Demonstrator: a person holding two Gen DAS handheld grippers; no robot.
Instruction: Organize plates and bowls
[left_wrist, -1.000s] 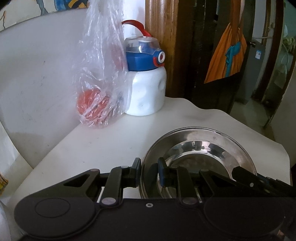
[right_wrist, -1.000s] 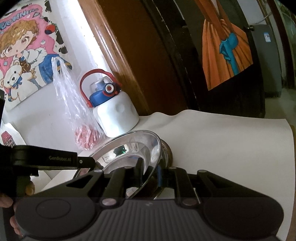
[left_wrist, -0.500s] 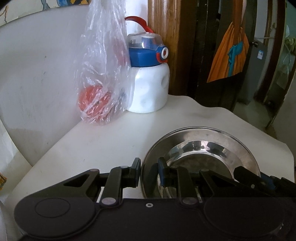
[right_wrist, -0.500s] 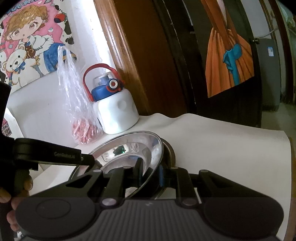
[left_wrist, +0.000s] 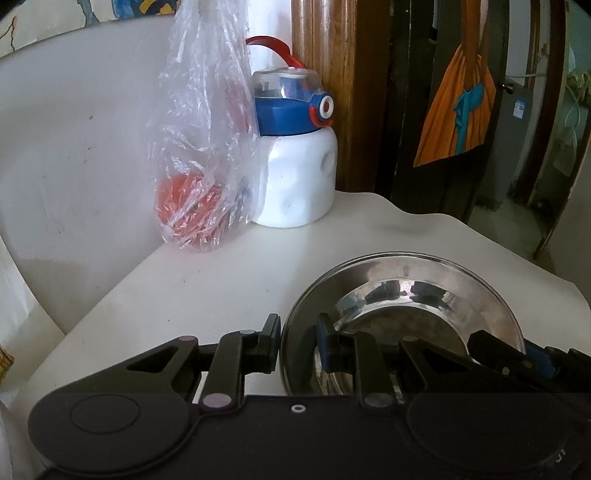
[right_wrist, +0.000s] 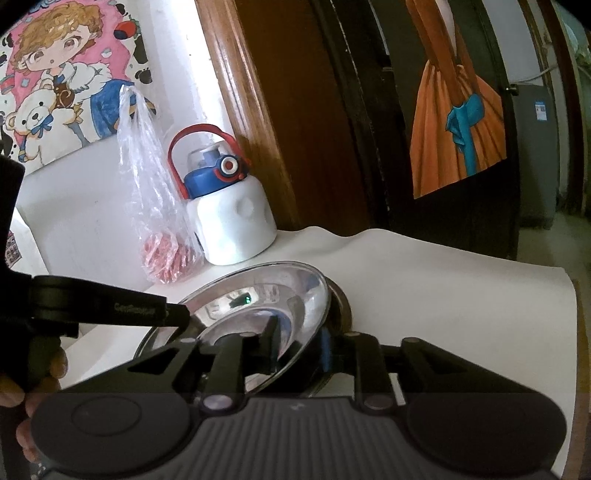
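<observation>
I am holding the steel plate (left_wrist: 402, 295) by its rim with both claws, over the near part of the white table (left_wrist: 229, 280). My left gripper (left_wrist: 297, 338) is clamped on the near-left edge, one finger outside the rim and one inside. My right gripper (right_wrist: 295, 338) is clamped on the opposite edge, with the rim running between its fingers.

In the right wrist view the plate is tilting, its far edge raised, and a second steel dish (right_wrist: 338, 299) is peeking out from beneath it. So I judge I am either seating this plate on that one or lifting it off. To do it well, I should be keeping both grips at one height, levelling the plate, and centring it over the lower dish before easing either claw apart.

The left view is showing the plate's inside and my right claw reaching in at the right, but nothing of the dish below. Only the right view is showing that dish, the tilt, and my hand (right_wrist: 22, 384) on the left gripper's handle. Far off, the water bottle (left_wrist: 295, 147) and plastic bag (left_wrist: 203, 147) are standing well clear.
</observation>
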